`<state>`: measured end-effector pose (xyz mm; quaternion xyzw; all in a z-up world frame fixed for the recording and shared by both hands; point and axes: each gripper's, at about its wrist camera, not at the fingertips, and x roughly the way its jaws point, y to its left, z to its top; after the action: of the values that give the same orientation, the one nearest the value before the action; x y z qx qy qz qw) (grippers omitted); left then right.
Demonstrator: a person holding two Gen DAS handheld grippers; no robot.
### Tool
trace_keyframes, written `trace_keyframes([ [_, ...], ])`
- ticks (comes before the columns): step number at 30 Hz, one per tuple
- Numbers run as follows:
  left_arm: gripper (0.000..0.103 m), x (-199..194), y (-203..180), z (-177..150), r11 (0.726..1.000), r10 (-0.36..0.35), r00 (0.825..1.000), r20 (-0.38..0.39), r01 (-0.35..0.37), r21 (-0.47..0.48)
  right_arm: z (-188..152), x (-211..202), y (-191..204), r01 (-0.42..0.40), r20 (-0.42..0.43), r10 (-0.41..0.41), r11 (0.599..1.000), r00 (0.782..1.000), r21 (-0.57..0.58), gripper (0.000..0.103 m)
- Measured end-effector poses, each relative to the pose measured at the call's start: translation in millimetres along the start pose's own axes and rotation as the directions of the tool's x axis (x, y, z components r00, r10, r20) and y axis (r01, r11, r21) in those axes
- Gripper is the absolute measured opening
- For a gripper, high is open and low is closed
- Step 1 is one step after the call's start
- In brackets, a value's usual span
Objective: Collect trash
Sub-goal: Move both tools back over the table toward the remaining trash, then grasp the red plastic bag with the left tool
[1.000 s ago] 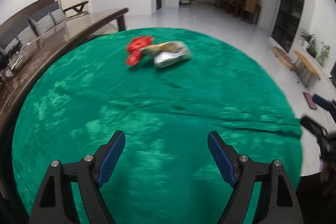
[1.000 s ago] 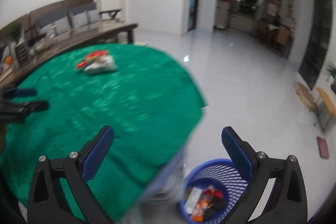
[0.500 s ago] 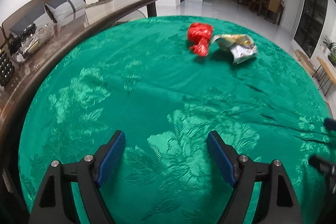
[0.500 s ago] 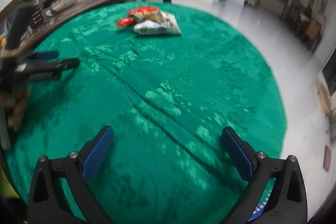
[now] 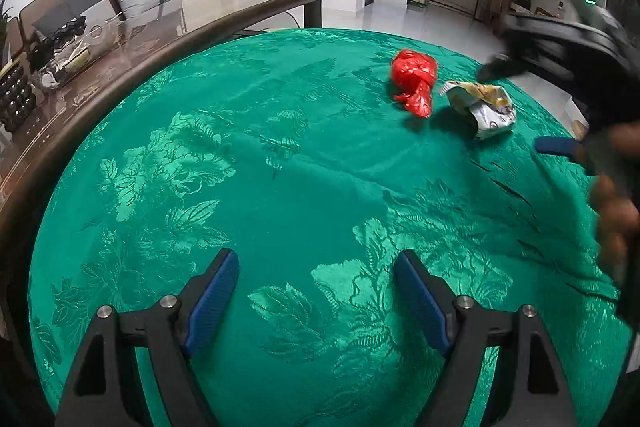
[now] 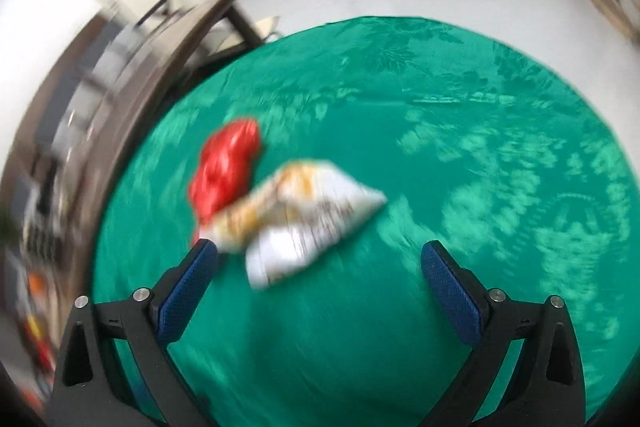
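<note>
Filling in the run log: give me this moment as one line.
right gripper: open, nearing crumpled snack bag | left gripper: open, empty | red wrapper: beside bag on green tablecloth

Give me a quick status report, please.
Left gripper and right gripper open, empty. Red bag and snack wrapper side by side on green cloth. Nothing blocking.
</note>
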<state>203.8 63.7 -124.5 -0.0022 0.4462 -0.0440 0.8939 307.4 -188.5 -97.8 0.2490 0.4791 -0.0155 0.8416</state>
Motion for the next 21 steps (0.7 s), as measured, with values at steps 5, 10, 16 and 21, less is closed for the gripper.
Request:
trace_keyframes([
  [5,0.083,1,-1,4,1.000,0.005,1.000,-0.011,-0.005,0.000,8,26,20,0.116,0.031,-0.116,0.993,0.993,0.005,0.103],
  [10,0.083,1,-1,5,1.000,0.012,1.000,-0.008,-0.012,-0.004,-9,21,29,0.187,0.073,-0.176,0.963,0.982,-0.193,0.064],
  [16,0.084,2,-2,4,1.000,0.020,1.000,0.000,-0.020,-0.005,-26,-11,2,0.114,0.064,-0.096,0.901,0.993,-0.419,0.039],
  [21,0.084,2,-2,4,1.000,0.018,1.000,0.000,-0.018,-0.005,-67,-50,-24,0.080,0.058,-0.057,0.803,0.997,-0.591,0.039],
])
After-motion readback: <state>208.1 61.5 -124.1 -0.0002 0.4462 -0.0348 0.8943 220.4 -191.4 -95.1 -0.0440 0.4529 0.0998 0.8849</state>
